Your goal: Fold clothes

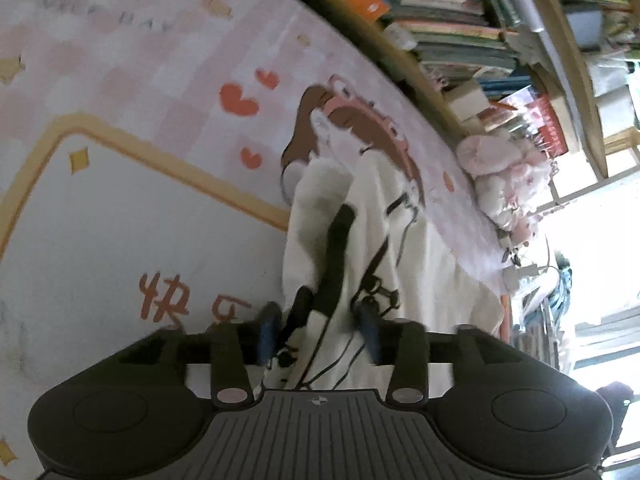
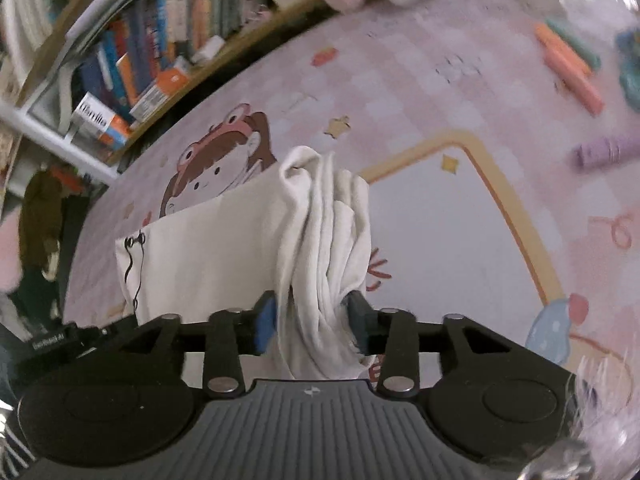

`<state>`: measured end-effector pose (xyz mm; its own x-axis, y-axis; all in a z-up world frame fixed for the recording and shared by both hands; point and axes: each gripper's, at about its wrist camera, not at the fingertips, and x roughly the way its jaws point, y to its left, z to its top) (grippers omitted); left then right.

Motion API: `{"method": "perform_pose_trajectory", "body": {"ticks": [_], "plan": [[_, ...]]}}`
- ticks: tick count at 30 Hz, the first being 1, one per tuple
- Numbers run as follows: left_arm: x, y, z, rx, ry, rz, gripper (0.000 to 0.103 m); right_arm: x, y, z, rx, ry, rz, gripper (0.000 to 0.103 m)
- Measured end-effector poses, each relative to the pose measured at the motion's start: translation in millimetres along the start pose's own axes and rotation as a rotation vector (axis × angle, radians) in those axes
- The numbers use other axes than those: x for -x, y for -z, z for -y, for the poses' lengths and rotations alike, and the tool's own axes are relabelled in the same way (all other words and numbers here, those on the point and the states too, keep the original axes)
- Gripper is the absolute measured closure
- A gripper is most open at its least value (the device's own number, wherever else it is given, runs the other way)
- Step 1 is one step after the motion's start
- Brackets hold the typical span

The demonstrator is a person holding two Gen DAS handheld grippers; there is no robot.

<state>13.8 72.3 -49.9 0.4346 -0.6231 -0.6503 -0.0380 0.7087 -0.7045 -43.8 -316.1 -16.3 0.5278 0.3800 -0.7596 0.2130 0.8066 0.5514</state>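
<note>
above, both two-finger grippers grasp one white cotton garment with black line drawing (image 1: 384, 248) over a pink cartoon-printed play mat (image 1: 132, 92).

left wrist view: the left gripper (image 1: 318, 330), with blue-padded fingers (image 1: 267, 334), is closed on a gathered edge of the garment, cloth filling the gap between the pads. the fabric runs forward from the fingers and drapes down to the mat, covering part of a printed brown-haired cartoon girl (image 1: 352, 116). a wooden bookshelf packed with books (image 1: 452, 28) borders the far edge of the mat, and a pink plush toy (image 1: 496, 168) lies beside it.

right wrist view: the right gripper (image 2: 312, 322) is narrowed onto a thick, twisted bundle of the same garment (image 2: 324, 240); a flatter panel spreads to the left, with a small black line motif near its edge. several coloured rolled items (image 2: 572, 68), blurred, lie well apart on the mat's far right.
</note>
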Motion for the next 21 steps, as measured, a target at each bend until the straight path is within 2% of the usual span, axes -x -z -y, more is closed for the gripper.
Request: {"method": "perform_pose_trajectory", "body": {"ticks": [2,5,6,7,9,10,11,12,14,18,21], "plan": [[-3,0,-1,0.013,0.025,0.001,0.047,-6,-1,3,-0.033,-0.007,-0.019,0.058],[-7,1,4,-0.006,0.015,0.012,0.051,-13,-3,0,-0.049,-0.025,-0.016,0.055],[-8,1,7,-0.019,-0.001,0.013,0.058,-15,-4,-3,-0.033,-0.018,-0.020,0.057],[-9,2,10,-0.033,-0.018,0.013,0.064,-16,-4,-8,-0.006,-0.005,-0.024,0.065],[-7,4,18,-0.079,-0.056,0.018,0.078,-13,-1,-21,0.101,0.021,0.001,0.075],[-4,5,22,-0.106,-0.070,0.030,0.080,-8,2,-29,0.162,0.024,0.027,0.080],[-1,6,27,-0.134,-0.082,0.040,0.082,-1,5,-36,0.225,0.024,0.058,0.081],[2,8,31,-0.163,-0.093,0.049,0.082,5,8,-44,0.288,0.023,0.089,0.082],[2,8,33,-0.186,-0.106,0.046,0.081,10,11,-49,0.336,0.019,0.107,0.082],[0,4,22,-0.132,-0.074,0.017,0.077,3,4,-36,0.263,0.027,0.058,0.081],[-1,2,17,-0.107,-0.056,-0.002,0.072,0,0,-26,0.204,0.018,0.031,0.076]]}}
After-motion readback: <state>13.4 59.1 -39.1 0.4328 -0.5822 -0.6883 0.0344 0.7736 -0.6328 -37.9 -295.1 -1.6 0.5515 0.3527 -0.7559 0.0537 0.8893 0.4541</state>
